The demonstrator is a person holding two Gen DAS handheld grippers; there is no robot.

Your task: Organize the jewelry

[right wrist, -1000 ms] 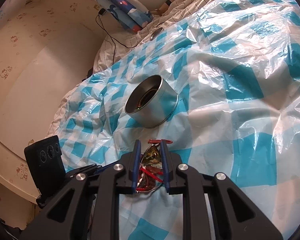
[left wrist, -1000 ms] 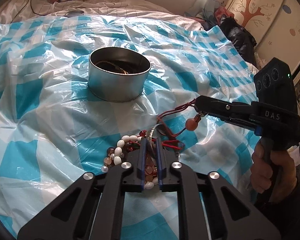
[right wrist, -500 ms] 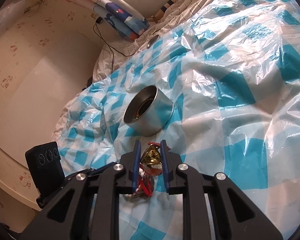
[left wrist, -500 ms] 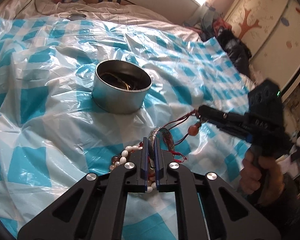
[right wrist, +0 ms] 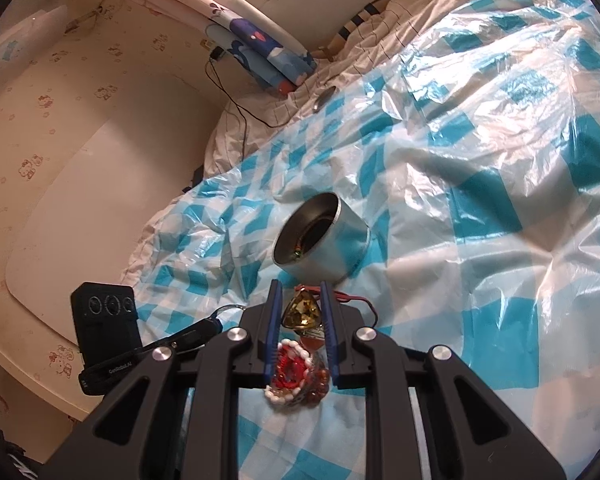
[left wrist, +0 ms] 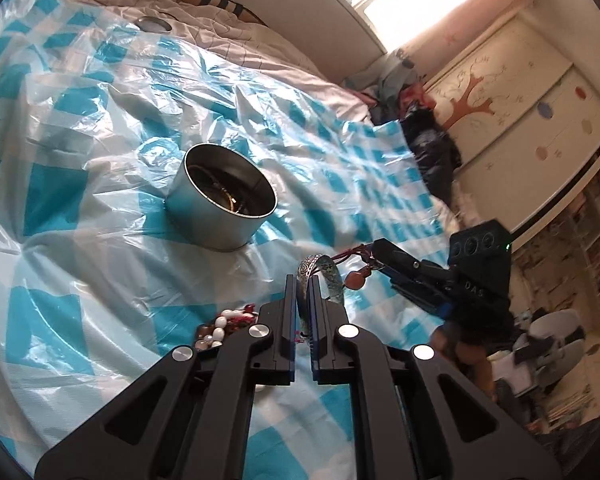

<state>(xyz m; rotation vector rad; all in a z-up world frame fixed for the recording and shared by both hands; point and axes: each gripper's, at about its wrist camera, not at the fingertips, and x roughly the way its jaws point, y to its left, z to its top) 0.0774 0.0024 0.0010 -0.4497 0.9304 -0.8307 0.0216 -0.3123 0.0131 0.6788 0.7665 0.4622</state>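
My left gripper [left wrist: 302, 286] is shut on a patterned silver bangle [left wrist: 320, 270] and holds it above the sheet, a little short of the round metal tin [left wrist: 224, 210], which holds some jewelry. My right gripper [right wrist: 300, 300] is shut on a yellow triangular gem pendant [right wrist: 302, 312] with a red cord [right wrist: 356, 300], just short of the tin [right wrist: 328, 240]. In the left wrist view the right gripper [left wrist: 374, 254] holds the red cord with a brown bead [left wrist: 355, 280]. A pile of white and brown beaded bracelets [left wrist: 220, 326] lies on the sheet and also shows in the right wrist view [right wrist: 296, 376].
A blue-and-white checked plastic sheet [left wrist: 80, 280] covers the bed. A small round metal lid [left wrist: 154, 24] lies at the far side on the quilt. A cabinet with a tree design [left wrist: 500, 92] stands to the right. A cable [right wrist: 240, 108] runs by the pillows.
My left gripper has lifted the silver bangle off the jewelry pile and risen. My right gripper has raised the pendant and moved closer to the tin.
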